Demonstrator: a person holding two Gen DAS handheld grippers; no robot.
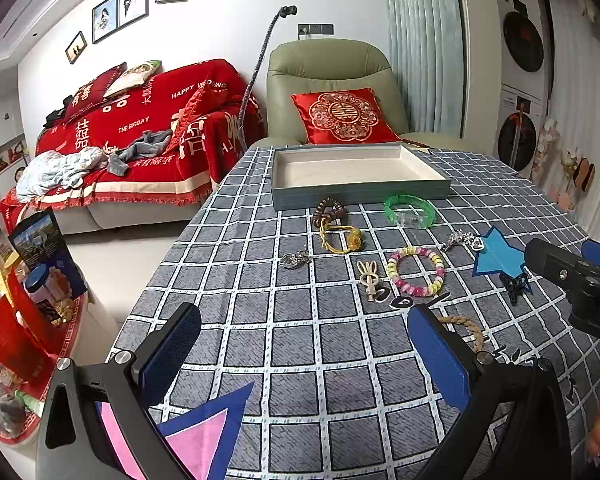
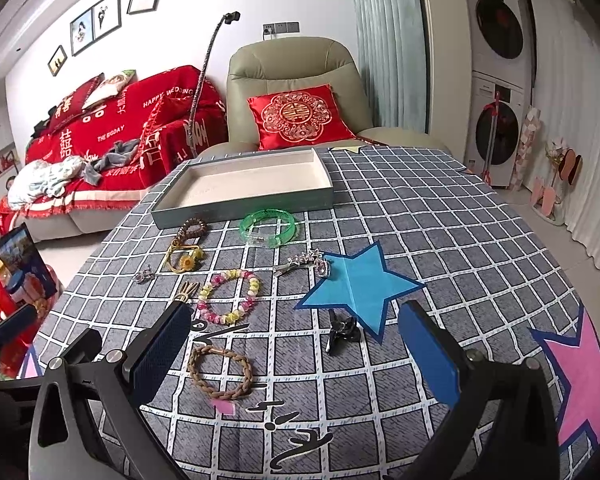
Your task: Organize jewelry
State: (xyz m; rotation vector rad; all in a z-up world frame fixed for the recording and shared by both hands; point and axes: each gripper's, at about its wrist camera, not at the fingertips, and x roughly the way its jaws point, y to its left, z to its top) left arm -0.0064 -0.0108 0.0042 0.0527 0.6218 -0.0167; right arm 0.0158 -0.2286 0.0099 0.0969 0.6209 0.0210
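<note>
Checked desk (image 2: 420, 216): jewelry lies loose before the empty tray (image 2: 244, 178) at its far edge, awaiting sorting; both hand-held grippers (image 1: 300, 356) (image 2: 296, 348) gape, holding nothing.

Tablecloth (image 2: 380, 208): woven cloth, matt, grid-printed. Tray (image 2: 244, 200): matt grey outer wall, pale lining that is seen as soft and dull. Green bangle (image 2: 269, 227): translucent glossy plastic. Bead bracelet (image 2: 229, 297): glossy pink and yellow beads. Braided bracelet (image 2: 221, 374): rough twisted cord. Brown bead string (image 2: 192, 229): wood-like, dull sheen. Silver clip (image 2: 300, 261): shiny metal. Blue star (image 2: 360, 288): flat matt paper. Black hair claw (image 2: 342, 330): glossy plastic. Gripper pads (image 2: 162, 350): blue, finely textured.
</note>
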